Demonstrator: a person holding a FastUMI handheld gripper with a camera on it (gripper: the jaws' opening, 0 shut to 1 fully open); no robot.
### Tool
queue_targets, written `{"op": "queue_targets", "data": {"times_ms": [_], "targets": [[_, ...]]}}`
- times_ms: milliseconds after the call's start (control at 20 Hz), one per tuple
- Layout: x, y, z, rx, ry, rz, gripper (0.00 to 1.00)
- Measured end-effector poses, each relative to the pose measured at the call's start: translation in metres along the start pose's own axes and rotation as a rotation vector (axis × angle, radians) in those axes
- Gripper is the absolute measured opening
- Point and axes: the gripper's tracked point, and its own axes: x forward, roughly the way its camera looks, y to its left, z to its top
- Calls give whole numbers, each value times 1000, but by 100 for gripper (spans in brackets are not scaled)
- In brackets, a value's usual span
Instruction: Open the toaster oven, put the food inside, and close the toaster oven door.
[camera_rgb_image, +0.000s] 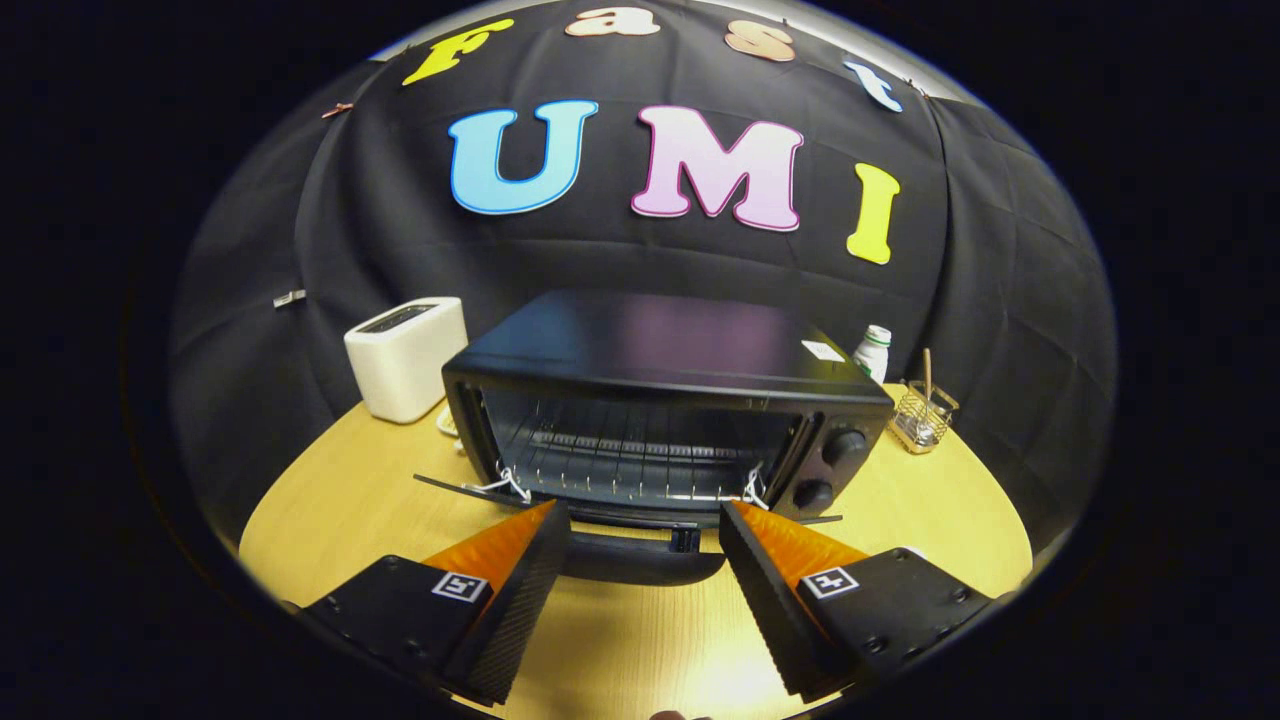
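The black metal toaster oven (665, 400) sits in the middle of the round pale wooden table (340, 500), straight ahead at 12 o'clock from the gripper (645, 520). Its one door (640, 545) is dropped open and lies flat toward the gripper, the dark handle bar of the door lying between the two fingertips (540, 525) without either touching it as far as can be told. Inside, one wire rack (630, 460) spans the cavity, which looks bare. Two round black knobs (845, 445) stand one above the other on the oven's front panel, at about 1 o'clock from the fingers.

The gripper's two fingers are spread wide apart and grip nothing.

One white two-slot toaster (405, 355) stands beside the oven at 10 o'clock. At 2 o'clock, beyond the oven's corner, stands one white bottle with a green cap (873, 352), and near it one small wire basket (922, 418) with a wooden stick upright in it.
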Motion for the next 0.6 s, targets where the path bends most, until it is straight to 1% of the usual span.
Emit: {"op": "queue_targets", "data": {"times_ms": [150,200,250,350,450,600], "targets": [[-10,5,-42,-30,90,18,98],[-10,7,-60,-36,142,31,98],[-11,9,-77,-31,192,52,98],[-16,5,-104,-8,270,55,99],[-21,-6,-110,13,287,45,99],[-33,-30,-108,6,290,37,99]]}}
